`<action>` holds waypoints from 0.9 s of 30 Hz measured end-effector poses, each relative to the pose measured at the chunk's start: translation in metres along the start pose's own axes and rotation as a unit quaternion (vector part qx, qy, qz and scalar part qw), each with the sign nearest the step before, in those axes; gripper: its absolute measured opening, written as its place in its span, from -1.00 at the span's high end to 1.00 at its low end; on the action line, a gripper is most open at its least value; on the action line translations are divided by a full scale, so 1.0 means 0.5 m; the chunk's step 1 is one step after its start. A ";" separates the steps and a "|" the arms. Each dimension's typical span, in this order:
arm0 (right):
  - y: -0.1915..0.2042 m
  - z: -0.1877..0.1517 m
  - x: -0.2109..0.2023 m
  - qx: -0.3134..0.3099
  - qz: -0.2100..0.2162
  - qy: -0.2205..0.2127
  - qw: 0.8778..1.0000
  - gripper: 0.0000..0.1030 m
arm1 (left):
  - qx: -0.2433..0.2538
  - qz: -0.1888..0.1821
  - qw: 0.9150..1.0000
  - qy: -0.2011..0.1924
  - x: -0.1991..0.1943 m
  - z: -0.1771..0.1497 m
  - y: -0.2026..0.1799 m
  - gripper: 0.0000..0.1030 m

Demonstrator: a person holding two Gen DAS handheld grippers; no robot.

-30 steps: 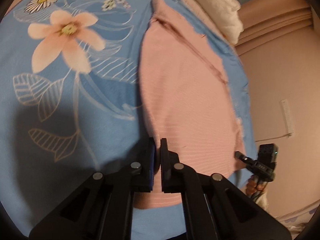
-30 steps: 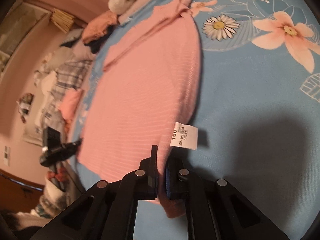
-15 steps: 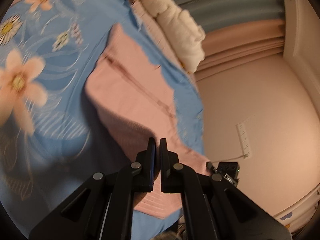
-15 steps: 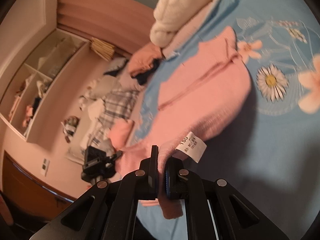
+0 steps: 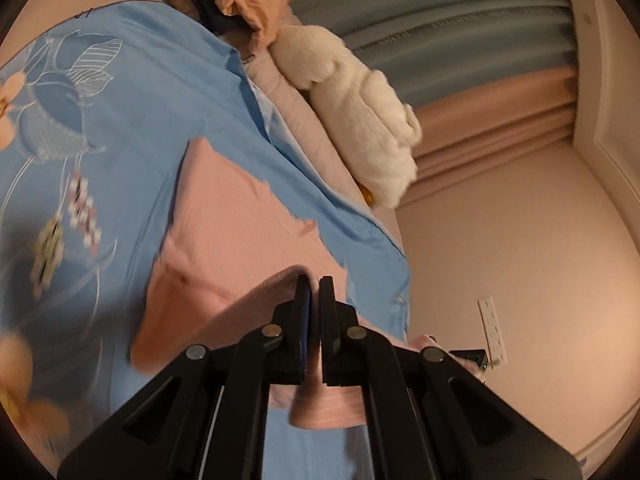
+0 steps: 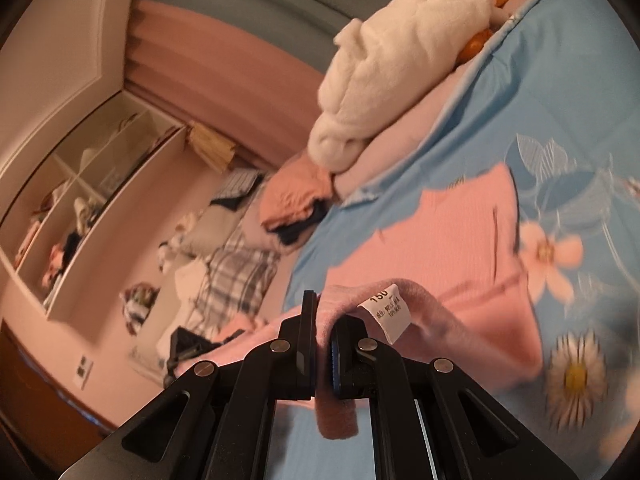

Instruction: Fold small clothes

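Observation:
A small pink ribbed garment lies on the blue floral bedsheet. My left gripper is shut on its near edge, which is lifted and arches over toward the far part. In the right wrist view the same garment shows with its near hem raised. My right gripper is shut on that hem, beside a white care label. Pink cloth hangs below both grippers' jaws.
A white plush toy rests on a pink pillow at the head of the bed. A pile of folded clothes and a plaid blanket lie beyond the bed's edge. A shelf unit stands at the wall.
Both grippers have risen and moved toward the far end of the garment, carrying its near edge up and over. The views now tilt up toward the pillow and wall.

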State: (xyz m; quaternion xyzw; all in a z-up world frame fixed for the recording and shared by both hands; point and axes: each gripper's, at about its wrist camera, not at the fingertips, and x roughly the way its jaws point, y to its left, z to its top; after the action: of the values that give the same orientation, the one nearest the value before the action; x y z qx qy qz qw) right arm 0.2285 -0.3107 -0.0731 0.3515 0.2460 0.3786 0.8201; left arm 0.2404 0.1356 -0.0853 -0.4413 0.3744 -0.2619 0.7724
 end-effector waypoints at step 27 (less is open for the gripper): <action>-0.219 0.132 0.206 0.121 -0.127 0.096 0.980 0.21 | -0.037 0.105 0.992 0.061 0.223 0.182 0.121 0.51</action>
State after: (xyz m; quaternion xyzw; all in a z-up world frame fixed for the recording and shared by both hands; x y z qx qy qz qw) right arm 0.3828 -0.3057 -0.1289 0.3759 0.4099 0.2704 0.7858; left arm 0.3836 0.1267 -0.1470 -0.4107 0.4744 -0.1920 0.7546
